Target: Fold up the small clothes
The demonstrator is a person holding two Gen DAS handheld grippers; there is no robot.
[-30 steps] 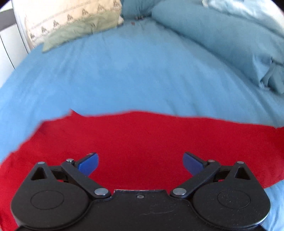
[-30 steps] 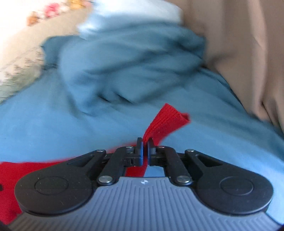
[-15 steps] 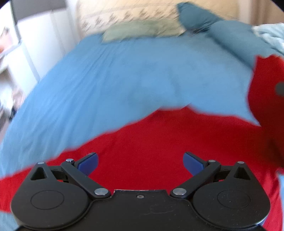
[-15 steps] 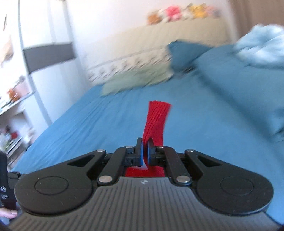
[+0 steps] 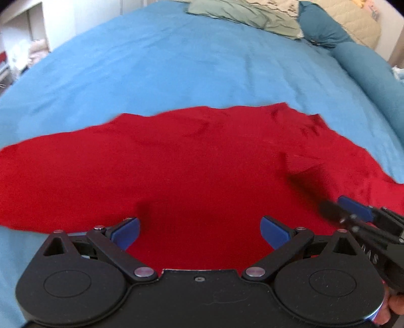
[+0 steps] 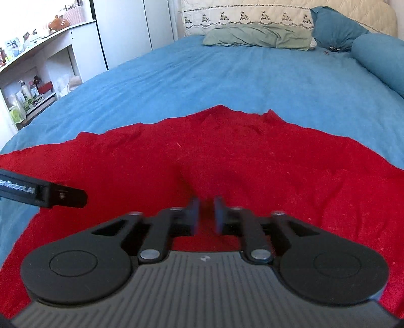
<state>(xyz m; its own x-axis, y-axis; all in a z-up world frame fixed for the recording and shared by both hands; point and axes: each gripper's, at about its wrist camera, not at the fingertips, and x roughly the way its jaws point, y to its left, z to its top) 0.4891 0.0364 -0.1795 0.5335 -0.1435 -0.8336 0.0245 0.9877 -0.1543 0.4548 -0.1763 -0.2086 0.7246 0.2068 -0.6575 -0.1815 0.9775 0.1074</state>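
Observation:
A red garment (image 5: 192, 161) lies spread flat on the blue bedspread (image 5: 176, 65), and in the right wrist view the same garment (image 6: 252, 156) fills the foreground. My left gripper (image 5: 200, 232) hovers over its near edge, open wide, with only flat cloth below the pads. My right gripper (image 6: 206, 217) is low over the garment's middle; its jaws are opening, blurred, a narrow gap between the pads and no cloth pinched in them. Each gripper shows in the other's view: the right gripper (image 5: 353, 214) at the right edge, a left finger (image 6: 60, 198) at the left.
Pillows (image 6: 257, 37) and a cream headboard (image 6: 252, 17) are at the far end of the bed. A rolled teal duvet (image 6: 378, 60) runs along the right side. White shelves with bottles (image 6: 27, 93) stand off the bed's left edge.
The right gripper carried a pinched red edge across the bed, lowered it onto the garment and let it go. The left gripper stayed open and swung sideways over the cloth.

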